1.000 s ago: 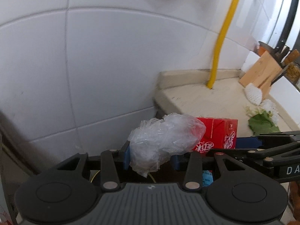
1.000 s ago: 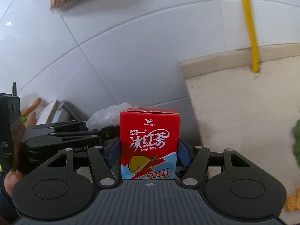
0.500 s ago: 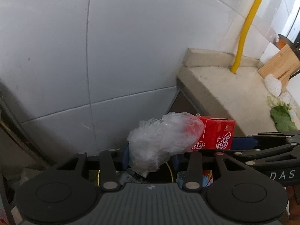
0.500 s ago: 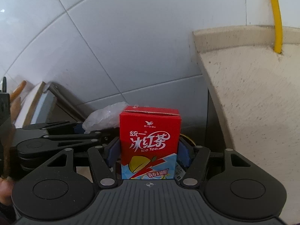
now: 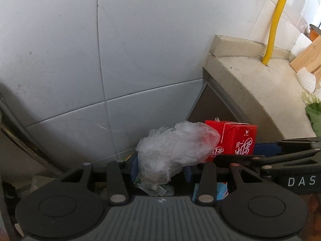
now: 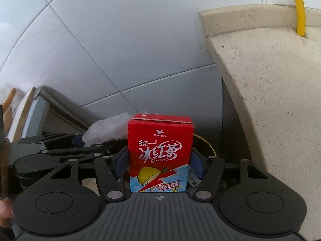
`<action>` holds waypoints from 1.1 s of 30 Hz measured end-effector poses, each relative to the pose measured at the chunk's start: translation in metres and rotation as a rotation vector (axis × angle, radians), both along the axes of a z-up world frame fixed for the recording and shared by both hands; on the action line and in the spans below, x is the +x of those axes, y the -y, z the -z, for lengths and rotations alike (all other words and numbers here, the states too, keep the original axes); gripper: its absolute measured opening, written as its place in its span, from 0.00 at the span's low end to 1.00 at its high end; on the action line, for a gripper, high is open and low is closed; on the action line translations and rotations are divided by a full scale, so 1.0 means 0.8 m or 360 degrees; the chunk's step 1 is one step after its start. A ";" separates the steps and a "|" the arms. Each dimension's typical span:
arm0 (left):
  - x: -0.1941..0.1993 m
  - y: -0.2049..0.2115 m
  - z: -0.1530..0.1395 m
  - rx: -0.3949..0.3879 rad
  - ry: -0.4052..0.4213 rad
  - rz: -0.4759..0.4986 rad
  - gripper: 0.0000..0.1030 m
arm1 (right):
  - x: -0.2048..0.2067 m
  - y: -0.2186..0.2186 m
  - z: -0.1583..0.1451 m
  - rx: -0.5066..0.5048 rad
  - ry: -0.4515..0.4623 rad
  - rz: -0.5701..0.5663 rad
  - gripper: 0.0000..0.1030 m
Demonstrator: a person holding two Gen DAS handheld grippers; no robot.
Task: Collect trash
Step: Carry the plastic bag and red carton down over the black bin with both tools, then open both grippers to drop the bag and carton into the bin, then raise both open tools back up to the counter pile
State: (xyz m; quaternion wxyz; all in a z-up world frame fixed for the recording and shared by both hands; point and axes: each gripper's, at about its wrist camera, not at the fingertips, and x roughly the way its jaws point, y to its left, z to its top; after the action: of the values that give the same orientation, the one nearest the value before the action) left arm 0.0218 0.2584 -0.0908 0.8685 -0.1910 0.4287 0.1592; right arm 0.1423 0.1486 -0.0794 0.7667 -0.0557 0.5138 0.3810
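My left gripper [image 5: 161, 165] is shut on a crumpled clear plastic bag [image 5: 176, 146], which bulges up and to the right of its blue pads. My right gripper [image 6: 159, 161] is shut on a red ice tea carton [image 6: 160, 152], held upright between its blue pads. The two grippers hang side by side past the counter's end: the carton [image 5: 234, 140] shows just right of the bag in the left wrist view, and the bag [image 6: 106, 128] shows left of the carton in the right wrist view. Below the left fingers lie scraps of wrappers [image 5: 154, 188], dark around them.
A beige stone counter [image 6: 270, 100] ends at the right, with a yellow pipe [image 5: 274, 22] rising from it. White tiled wall [image 5: 120, 60] fills the background. A knife block [image 5: 309, 54], white foam net [image 5: 307, 79] and green leaves [image 5: 315, 114] sit on the counter.
Both grippers have sunk and tipped downward beside the counter's end, still holding the bag and the carton. More wall below the counter and wrappers underneath have come into view.
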 end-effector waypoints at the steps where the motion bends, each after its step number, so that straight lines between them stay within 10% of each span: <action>1: 0.002 -0.001 0.001 -0.0004 -0.0008 -0.0002 0.37 | 0.001 0.000 0.001 -0.0003 -0.0002 0.0003 0.67; 33: 0.009 -0.003 0.008 -0.0004 -0.0099 -0.0008 0.56 | 0.010 -0.002 0.020 -0.0036 -0.0047 0.0102 0.71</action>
State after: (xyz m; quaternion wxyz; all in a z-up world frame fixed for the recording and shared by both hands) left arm 0.0289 0.2608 -0.0973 0.8541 -0.1882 0.4552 0.1668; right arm 0.1501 0.1501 -0.0953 0.7702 -0.0421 0.5309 0.3511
